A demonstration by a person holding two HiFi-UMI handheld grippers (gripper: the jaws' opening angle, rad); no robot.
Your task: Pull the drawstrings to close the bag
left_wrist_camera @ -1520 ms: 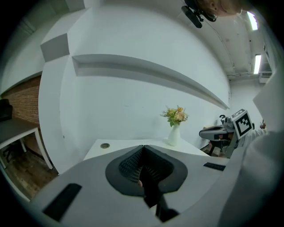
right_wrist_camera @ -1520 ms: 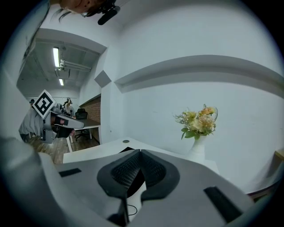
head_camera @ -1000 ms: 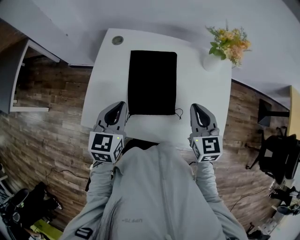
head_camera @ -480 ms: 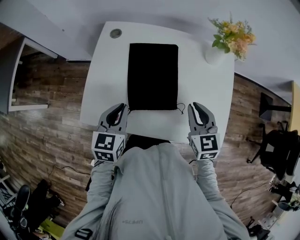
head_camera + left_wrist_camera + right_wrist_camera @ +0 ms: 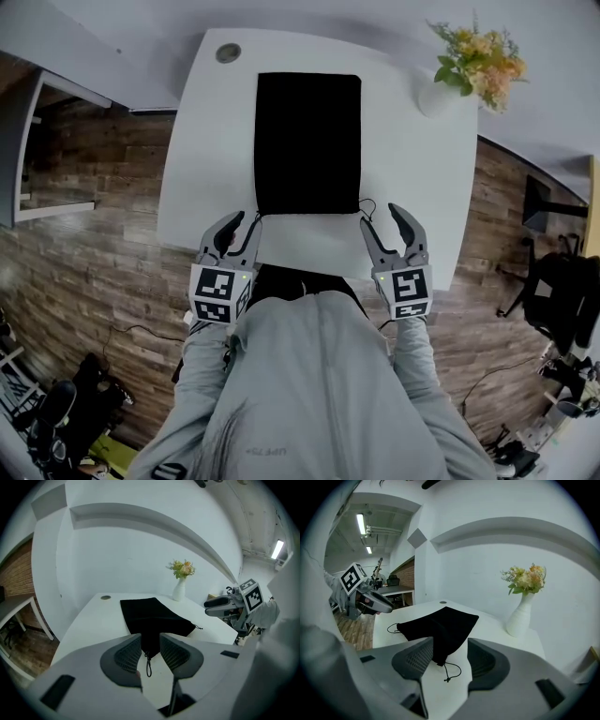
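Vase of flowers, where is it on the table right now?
In the head view the vase stands at the far right corner of the table, to the right of the black bag and apart from it.

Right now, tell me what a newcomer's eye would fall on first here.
The flat black bag in the middle of the white table stands out most. At its near corners the left tongs and right tongs hover with jaws opening, a loose drawstring lying ungripped between each pair. A vase of flowers sits at the table's far right corner.
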